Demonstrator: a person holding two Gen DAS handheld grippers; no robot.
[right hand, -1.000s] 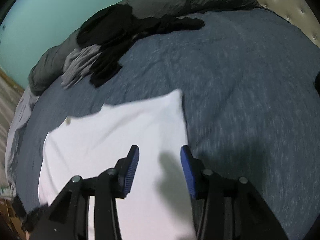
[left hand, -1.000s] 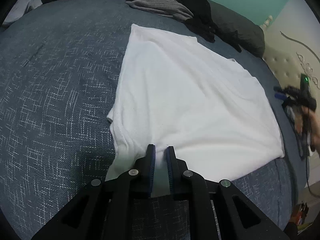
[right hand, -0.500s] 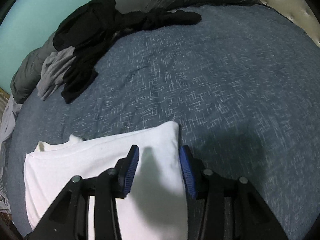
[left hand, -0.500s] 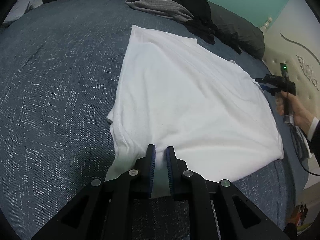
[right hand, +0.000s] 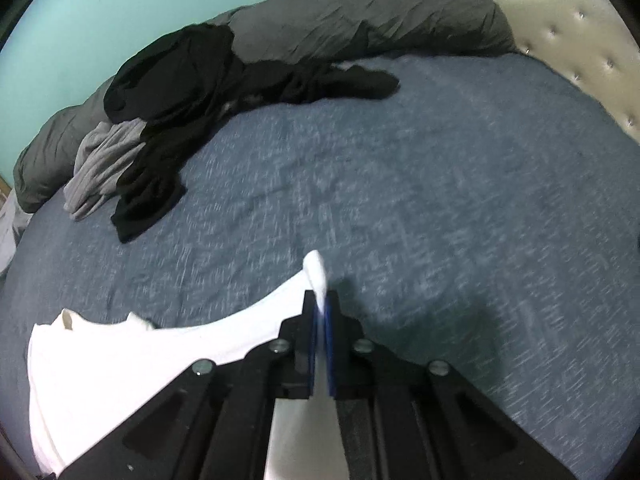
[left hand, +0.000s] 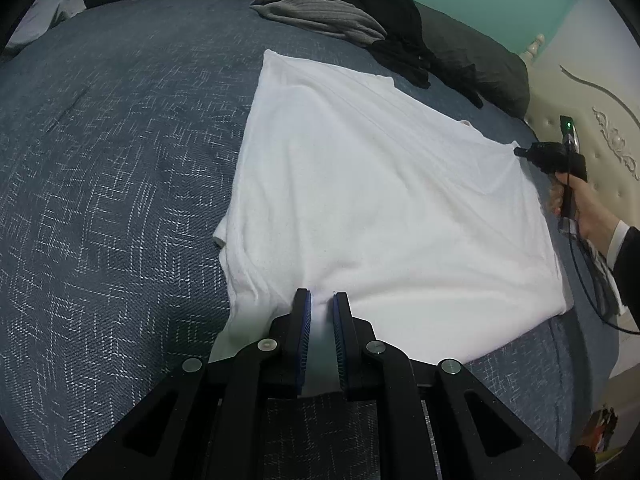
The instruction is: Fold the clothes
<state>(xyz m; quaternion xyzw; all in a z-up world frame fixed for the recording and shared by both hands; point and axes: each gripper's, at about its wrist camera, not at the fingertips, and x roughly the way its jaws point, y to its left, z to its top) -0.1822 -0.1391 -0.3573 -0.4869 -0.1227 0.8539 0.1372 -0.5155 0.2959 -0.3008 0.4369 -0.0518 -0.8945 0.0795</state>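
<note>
A white T-shirt (left hand: 380, 200) lies spread flat on the blue bedspread (left hand: 112, 184). My left gripper (left hand: 320, 300) is shut on the shirt's near edge, with white cloth pinched between its blue pads. In the right wrist view my right gripper (right hand: 320, 300) is shut on a corner of the white T-shirt (right hand: 120, 360), and a small tip of cloth sticks out above the pads. From the left wrist view the right gripper (left hand: 520, 152) shows at the shirt's far right corner, held by a person's hand (left hand: 580, 204).
A black garment (right hand: 192, 92) and a grey garment (right hand: 100, 168) lie heaped at the far side of the bed against a dark grey duvet (right hand: 360, 12). A tufted cream headboard (right hand: 560, 40) borders the bed. The bedspread (right hand: 440, 184) beyond the shirt is bare.
The right gripper came in to the shirt's corner and its jaws went from wide apart to shut on the cloth. The left gripper kept its hold and stayed in place.
</note>
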